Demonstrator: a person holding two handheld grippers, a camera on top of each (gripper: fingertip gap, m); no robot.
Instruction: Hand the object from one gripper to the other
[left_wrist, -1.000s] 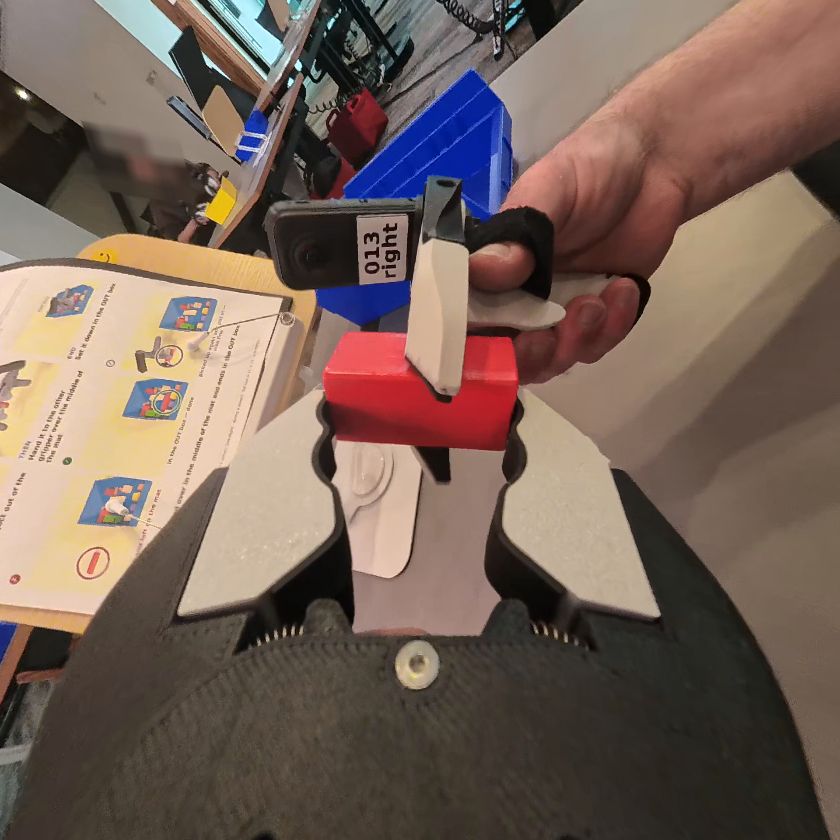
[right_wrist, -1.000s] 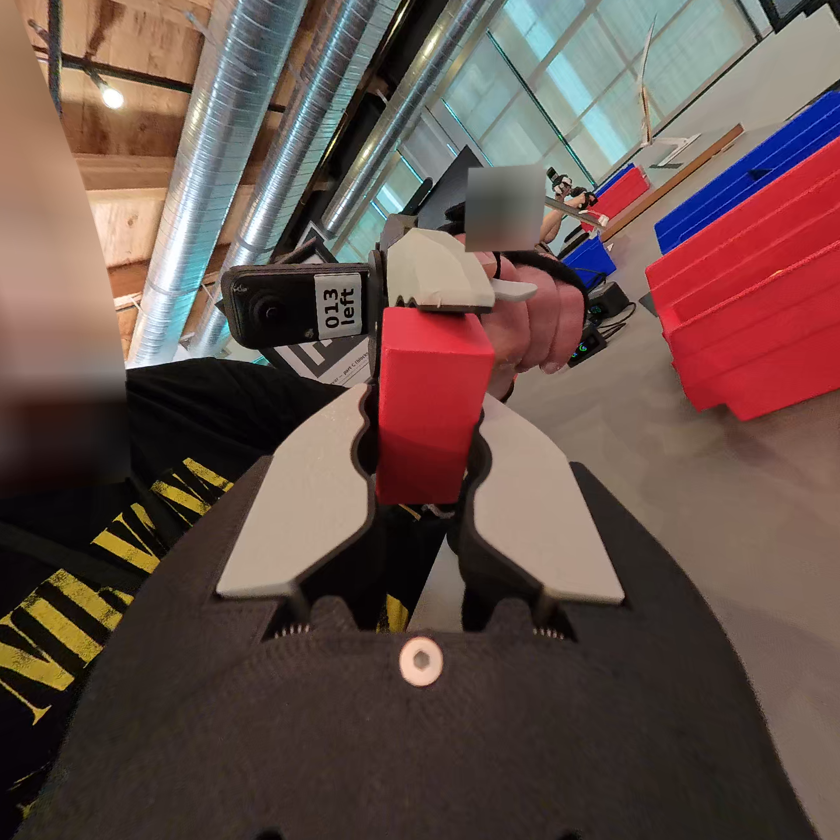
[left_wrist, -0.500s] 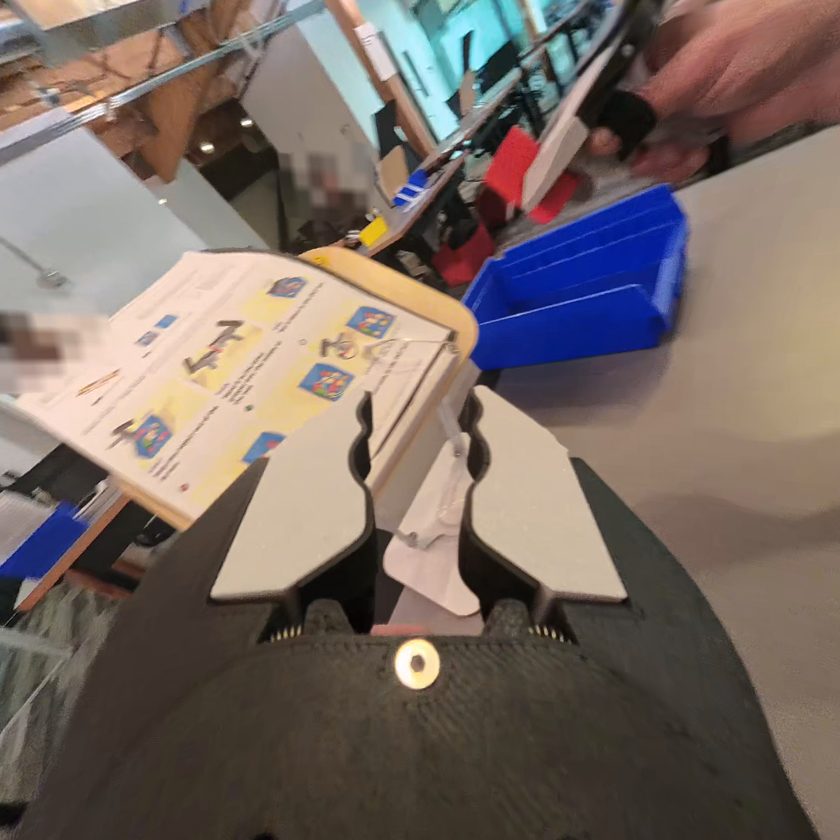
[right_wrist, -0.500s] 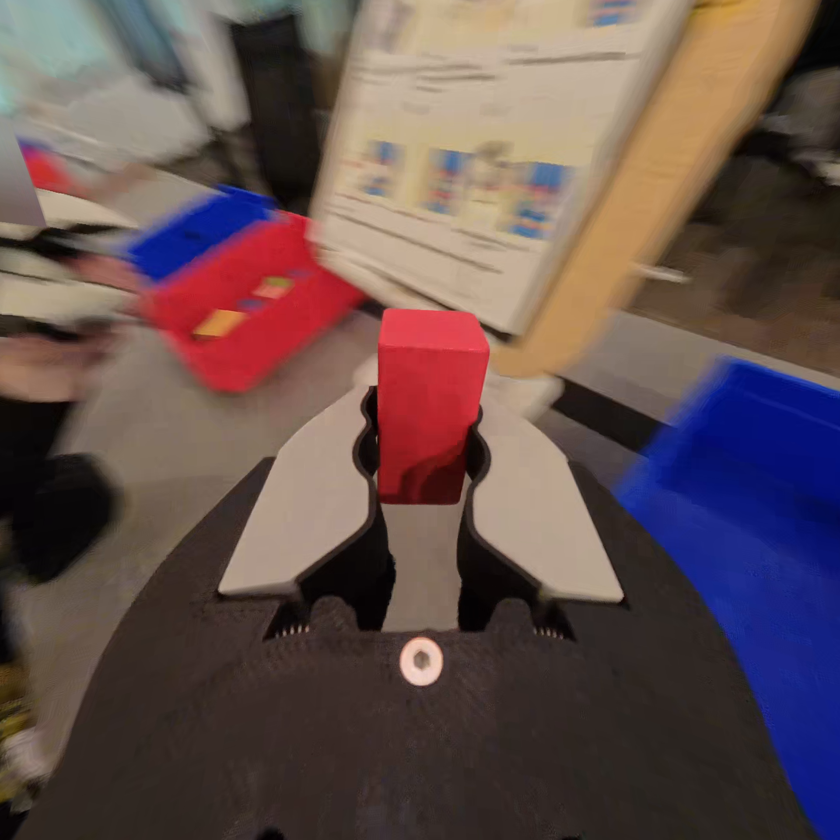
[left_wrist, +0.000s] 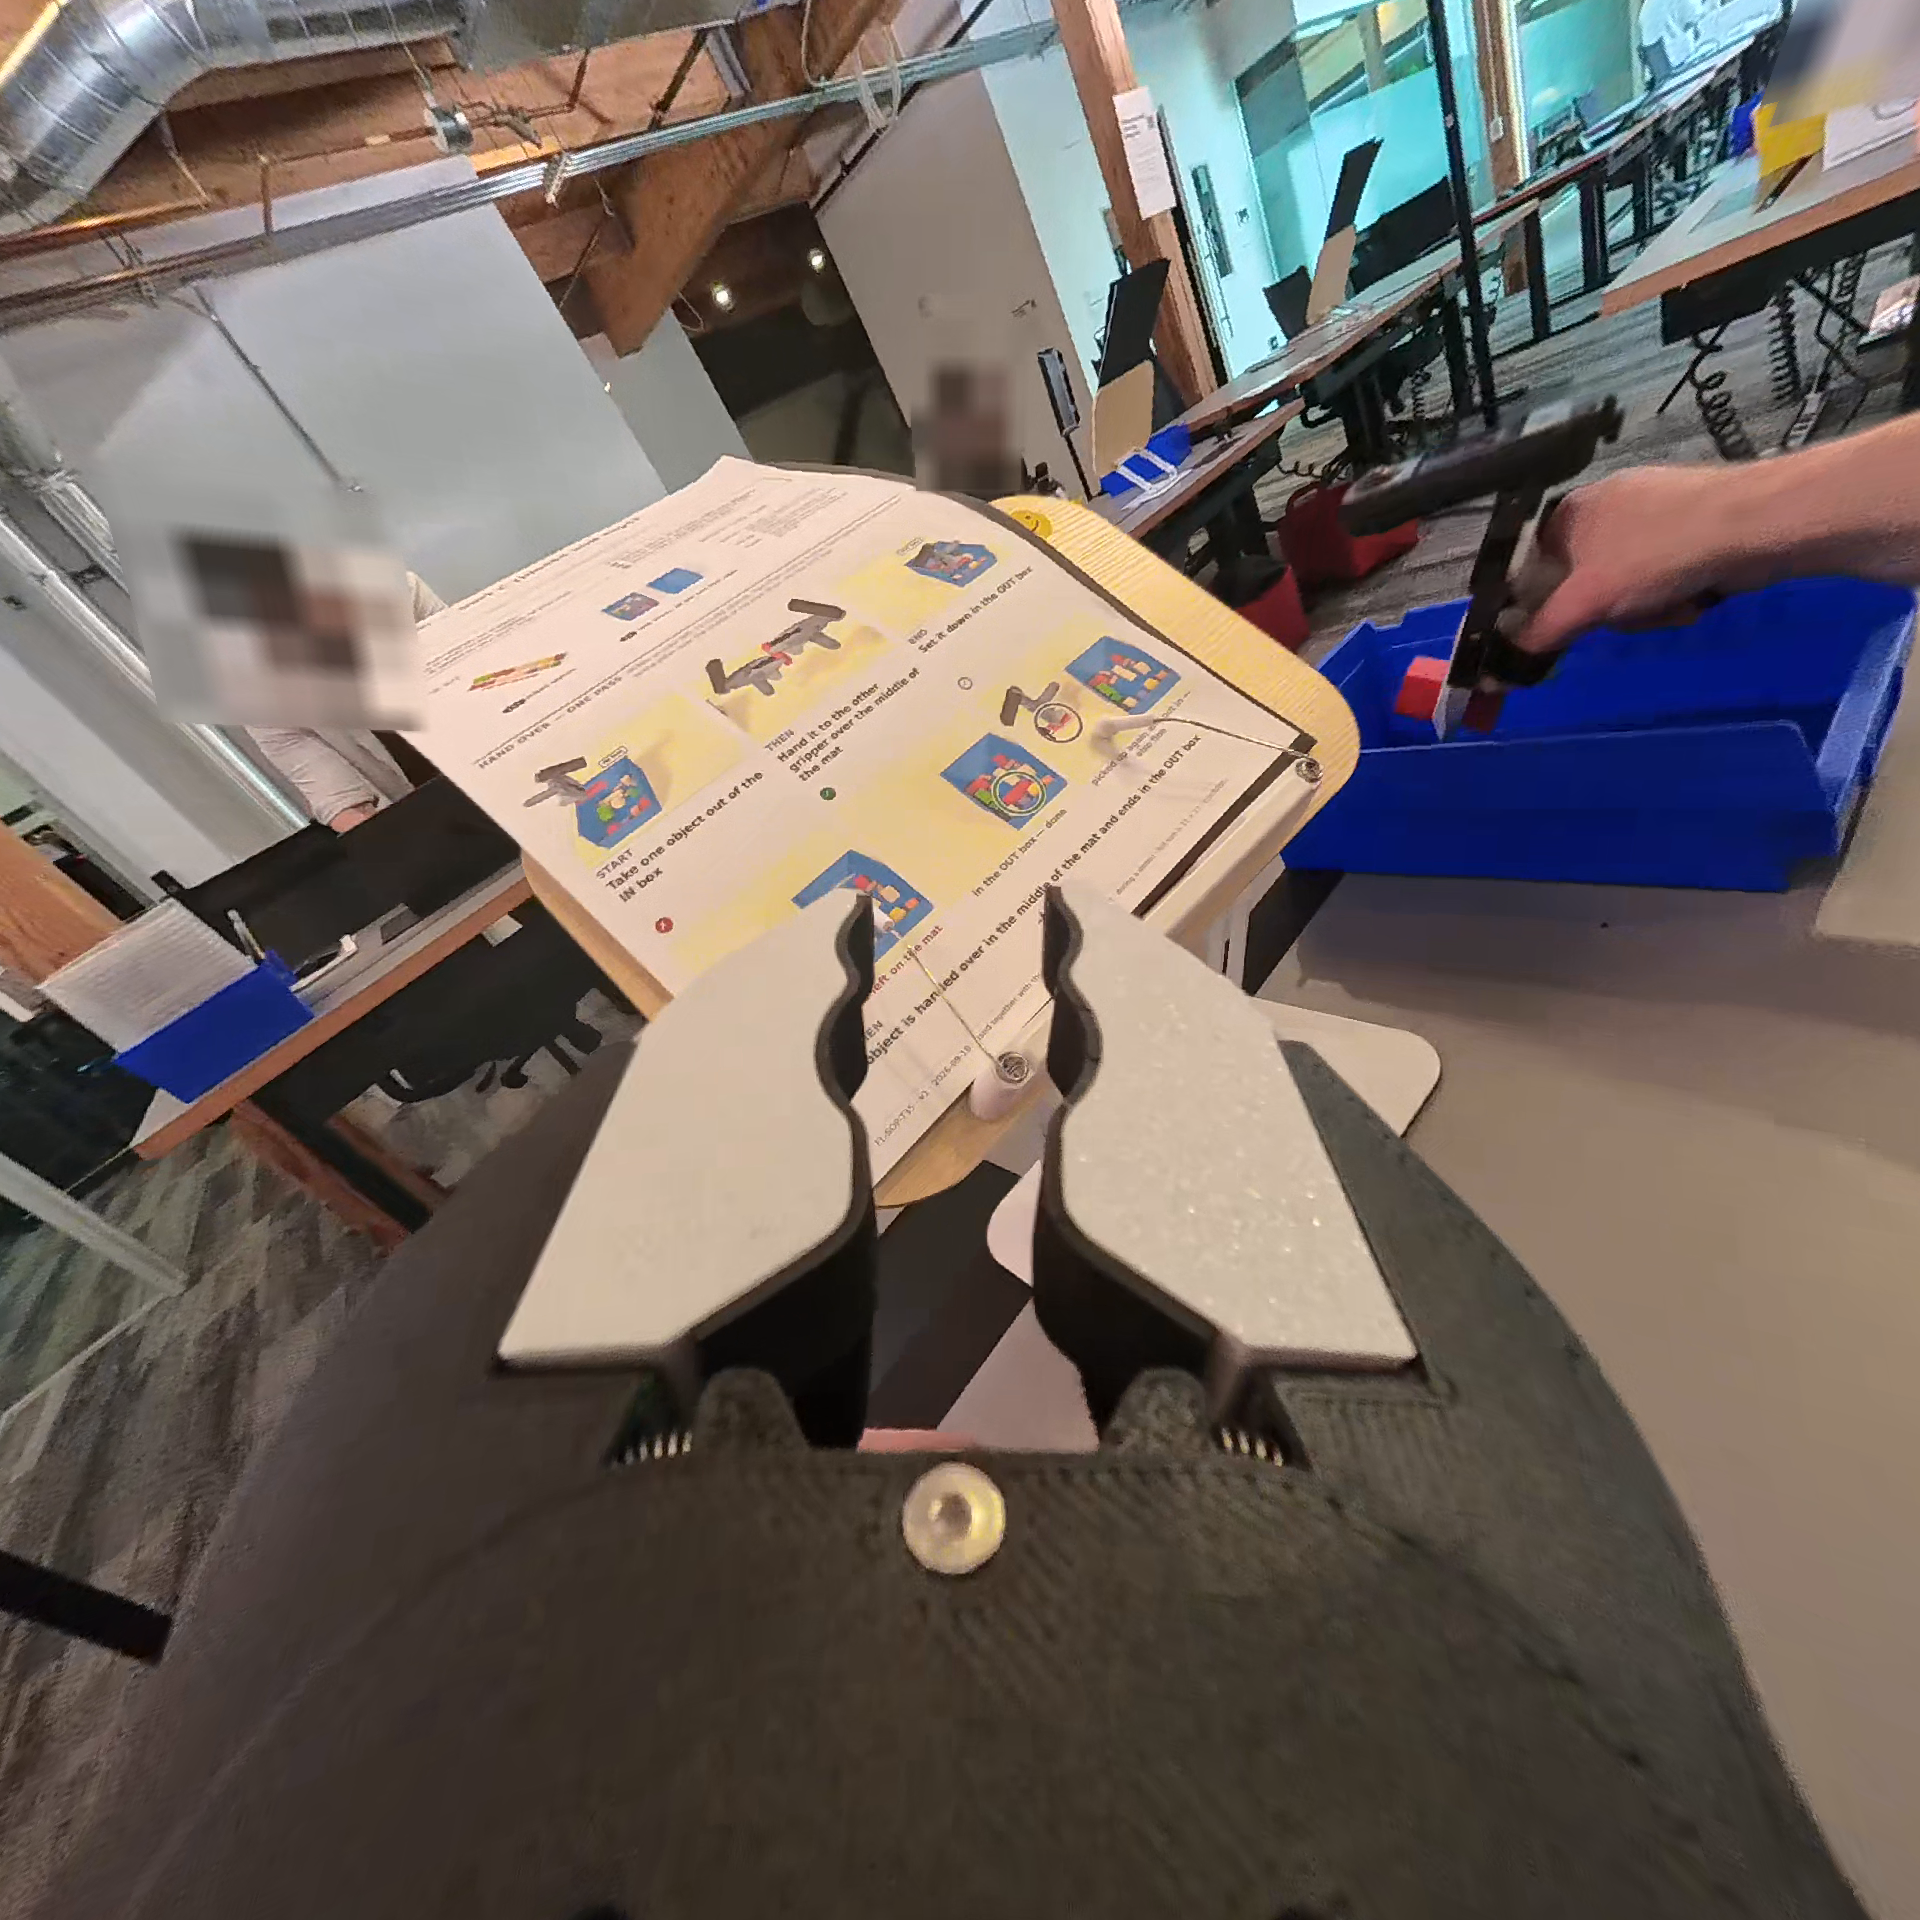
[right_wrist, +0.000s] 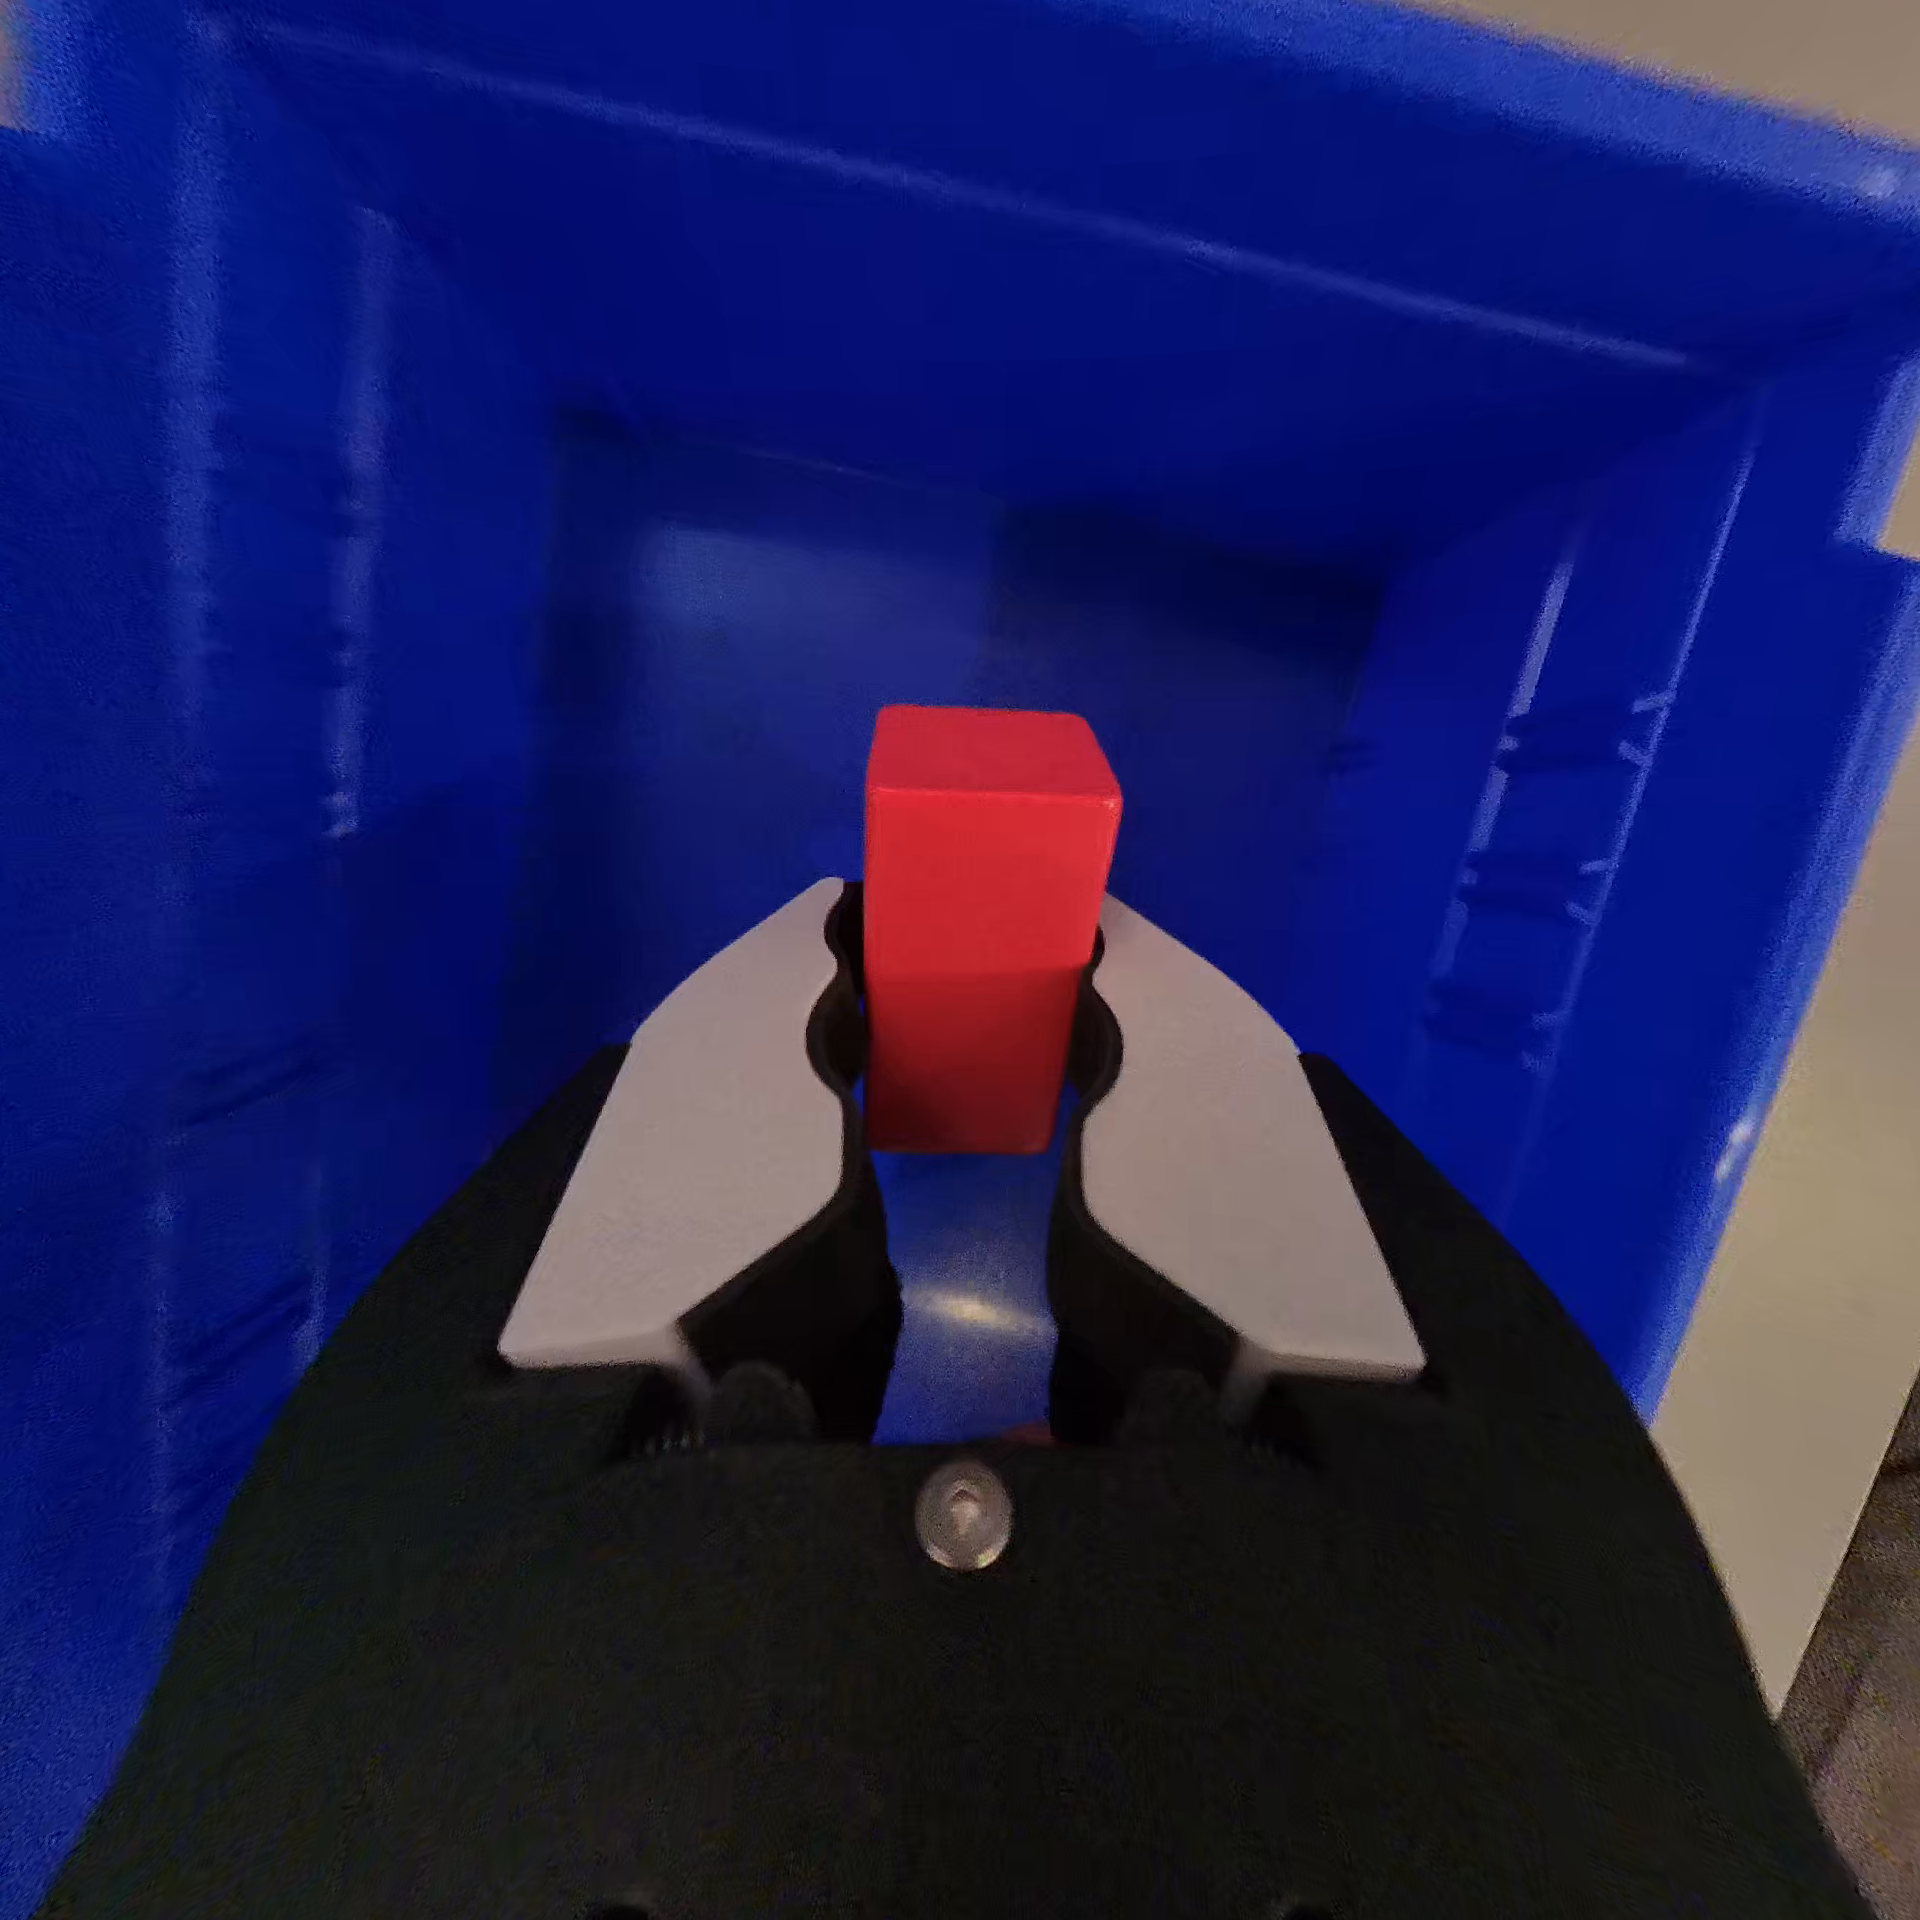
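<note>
While the red block (right_wrist: 987, 914) is clamped upright between the two pads of the right gripper (right_wrist: 971, 925), it is held inside the blue bin (right_wrist: 312, 520), above the bin floor that shows at 12 o'clock beyond it. In the left wrist view the same gripper and block are seen at 2 o'clock, over the bin. The left gripper (left_wrist: 951, 935) is held well apart from them, its fingers parted with nothing between them, pointed toward the instruction sheet (left_wrist: 831, 707) at 12 o'clock. The hand-over is judged done; setting the block down appears to be the step in hand. The block is best lowered until its end meets the floor, then released squarely, so that it is not tipped against a wall.
</note>
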